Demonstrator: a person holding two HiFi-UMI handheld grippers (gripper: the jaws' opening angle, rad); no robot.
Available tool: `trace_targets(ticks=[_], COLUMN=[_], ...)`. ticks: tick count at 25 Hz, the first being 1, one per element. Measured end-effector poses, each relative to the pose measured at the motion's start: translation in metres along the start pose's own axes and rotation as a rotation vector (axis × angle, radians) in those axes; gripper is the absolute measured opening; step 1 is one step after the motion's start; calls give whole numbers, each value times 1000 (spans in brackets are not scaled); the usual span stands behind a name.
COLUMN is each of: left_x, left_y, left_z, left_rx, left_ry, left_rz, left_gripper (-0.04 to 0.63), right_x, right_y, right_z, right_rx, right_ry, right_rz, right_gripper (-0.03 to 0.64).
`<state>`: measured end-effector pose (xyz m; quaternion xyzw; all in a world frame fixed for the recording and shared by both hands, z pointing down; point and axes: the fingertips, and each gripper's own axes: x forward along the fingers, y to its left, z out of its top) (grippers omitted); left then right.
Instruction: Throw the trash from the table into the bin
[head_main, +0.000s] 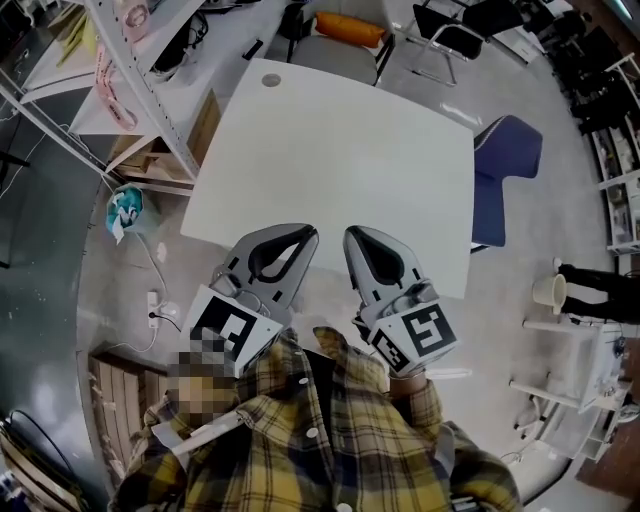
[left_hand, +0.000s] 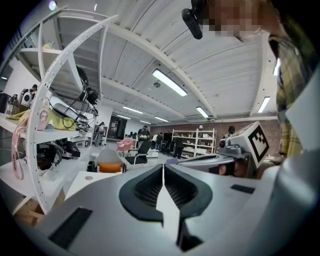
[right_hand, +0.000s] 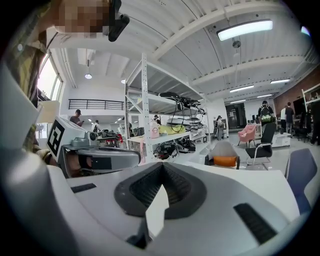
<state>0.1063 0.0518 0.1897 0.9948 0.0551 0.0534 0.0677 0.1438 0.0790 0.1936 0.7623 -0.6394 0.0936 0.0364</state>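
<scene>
Over table (head_main: 330, 150), left tool (head_main: 306, 237), right tool (head_main: 353, 238) closed (empty).

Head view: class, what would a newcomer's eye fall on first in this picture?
The big white table fills the middle of the view. At its near edge the left claw and right claw are held side by side, both shut and empty. Beyond the far edge an orange cushion lies on a chair.

My left gripper (head_main: 303, 234) and right gripper (head_main: 353, 236) sit side by side over the near edge of the table (head_main: 330, 140), with a shelf rack (head_main: 150, 95) to its left, one chair (head_main: 505, 165) at its right and another chair (head_main: 345, 45) behind its far side.
</scene>
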Motion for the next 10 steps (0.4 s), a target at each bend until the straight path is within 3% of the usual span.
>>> trace_targets(ticks=[10], left_x=[-3], left_y=[-3], left_z=[1], left_rx=[-5], left_ry=[-8], left_rz=[-19], left_gripper=[17], right_x=[-1], right_y=[5], right_z=[1], right_rx=[6], right_ry=[-2], right_rz=[-3], right_gripper=[-2])
